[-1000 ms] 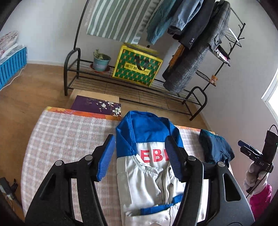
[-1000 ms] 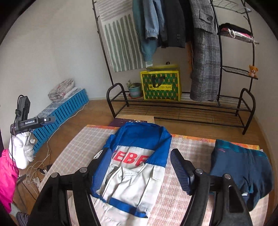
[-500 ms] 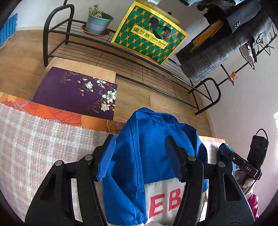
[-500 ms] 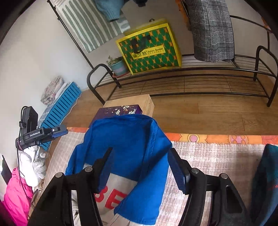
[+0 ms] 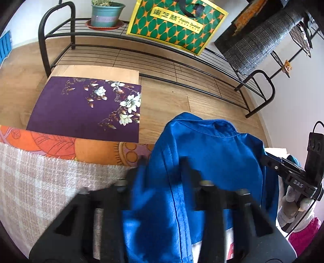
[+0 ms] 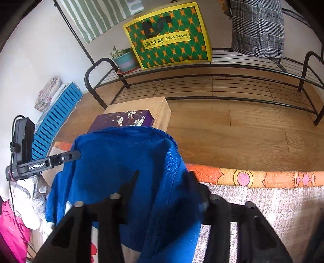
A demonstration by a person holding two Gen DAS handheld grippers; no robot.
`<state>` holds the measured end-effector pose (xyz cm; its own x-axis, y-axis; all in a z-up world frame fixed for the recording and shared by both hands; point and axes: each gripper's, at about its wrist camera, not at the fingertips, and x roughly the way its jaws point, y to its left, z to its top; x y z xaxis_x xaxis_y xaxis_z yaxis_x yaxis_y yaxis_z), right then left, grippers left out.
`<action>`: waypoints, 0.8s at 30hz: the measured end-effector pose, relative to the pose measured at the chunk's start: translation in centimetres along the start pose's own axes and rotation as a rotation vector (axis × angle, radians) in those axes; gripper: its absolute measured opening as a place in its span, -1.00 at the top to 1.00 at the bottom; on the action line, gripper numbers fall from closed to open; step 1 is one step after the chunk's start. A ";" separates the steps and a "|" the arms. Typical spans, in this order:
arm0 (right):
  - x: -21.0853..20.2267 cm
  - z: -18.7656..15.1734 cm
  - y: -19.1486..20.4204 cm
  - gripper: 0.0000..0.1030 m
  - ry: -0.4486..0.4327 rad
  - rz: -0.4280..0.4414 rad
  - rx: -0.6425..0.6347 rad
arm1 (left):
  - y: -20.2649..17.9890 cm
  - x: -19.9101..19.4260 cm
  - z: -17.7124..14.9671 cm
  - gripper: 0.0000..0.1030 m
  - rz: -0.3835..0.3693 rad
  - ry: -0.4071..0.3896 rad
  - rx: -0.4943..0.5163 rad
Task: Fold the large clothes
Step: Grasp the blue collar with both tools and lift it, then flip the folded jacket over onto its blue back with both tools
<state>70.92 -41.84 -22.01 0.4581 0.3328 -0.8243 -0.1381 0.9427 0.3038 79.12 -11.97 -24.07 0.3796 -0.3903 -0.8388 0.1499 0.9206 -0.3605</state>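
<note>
A blue and grey-white work jacket (image 5: pixel 202 153) lies on the checked table cover (image 5: pixel 40 182), its blue shoulder end at the far table edge. My left gripper (image 5: pixel 162 168) straddles the jacket's left blue edge, fingers spread with cloth between them, image blurred. The jacket also shows in the right wrist view (image 6: pixel 121 161). My right gripper (image 6: pixel 162 178) straddles its right blue edge, fingers apart, cloth bulging between them. Each gripper shows at the other view's side: the right one (image 5: pixel 291 174), the left one (image 6: pixel 40 161).
An orange patterned cloth edge (image 6: pixel 253 178) runs along the far table side. Beyond it are a purple floral box (image 5: pixel 85 105) on a wooden box, a black metal rack (image 6: pixel 212 81) with a green-yellow bag (image 6: pixel 168 36) and a plant pot (image 5: pixel 105 12).
Both grippers have moved forward and down over the jacket's blue shoulder end. The fingers now sit around the blue cloth edges, which were further ahead before.
</note>
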 end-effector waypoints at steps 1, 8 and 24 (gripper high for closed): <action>0.2 -0.1 0.3 0.68 -0.003 -0.032 -0.012 | -0.1 0.0 0.0 0.83 0.008 -0.010 0.009; -2.8 -0.7 0.9 0.97 -0.116 -0.064 0.012 | -2.1 -3.7 -0.6 0.99 0.007 -0.113 0.051; -19.7 -6.2 6.4 0.99 -0.297 0.001 -0.054 | -7.9 -21.3 -8.9 1.00 -0.075 -0.271 0.166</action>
<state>55.54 -42.25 -6.79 0.6934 0.3191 -0.6460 -0.1817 0.9451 0.2718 61.69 -11.04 -7.01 0.5880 -0.4606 -0.6649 0.3254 0.8873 -0.3269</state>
